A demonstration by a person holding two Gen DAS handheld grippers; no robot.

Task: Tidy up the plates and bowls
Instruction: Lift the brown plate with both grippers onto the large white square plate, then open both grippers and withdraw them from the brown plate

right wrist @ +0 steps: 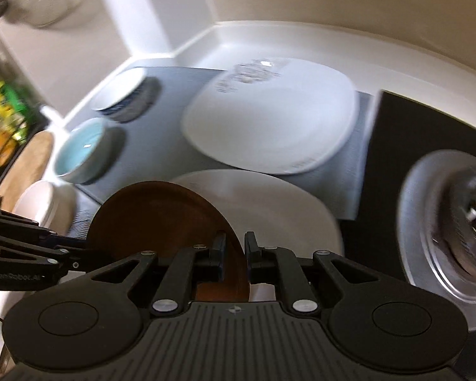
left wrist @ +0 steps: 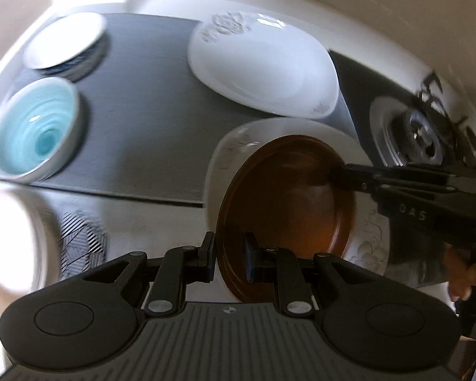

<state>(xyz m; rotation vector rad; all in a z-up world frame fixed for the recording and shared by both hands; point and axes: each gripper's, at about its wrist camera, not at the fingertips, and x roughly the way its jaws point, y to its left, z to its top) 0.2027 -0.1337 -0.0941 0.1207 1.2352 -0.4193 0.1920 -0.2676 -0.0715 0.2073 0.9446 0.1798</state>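
Both tongs clamp the brown plate's (left wrist: 288, 203) rim from opposite sides: the left tongs (left wrist: 229, 254) grip the near edge, the right tongs (right wrist: 232, 254) the far one. The plate hangs tilted between them, directly over a white plate (right wrist: 269, 209), so neither hand is nearer. Beyond, on the grey mat (left wrist: 149, 127), lie a second white plate (left wrist: 263, 73), a blue bowl (left wrist: 36, 130) and a small stack (left wrist: 66, 41).
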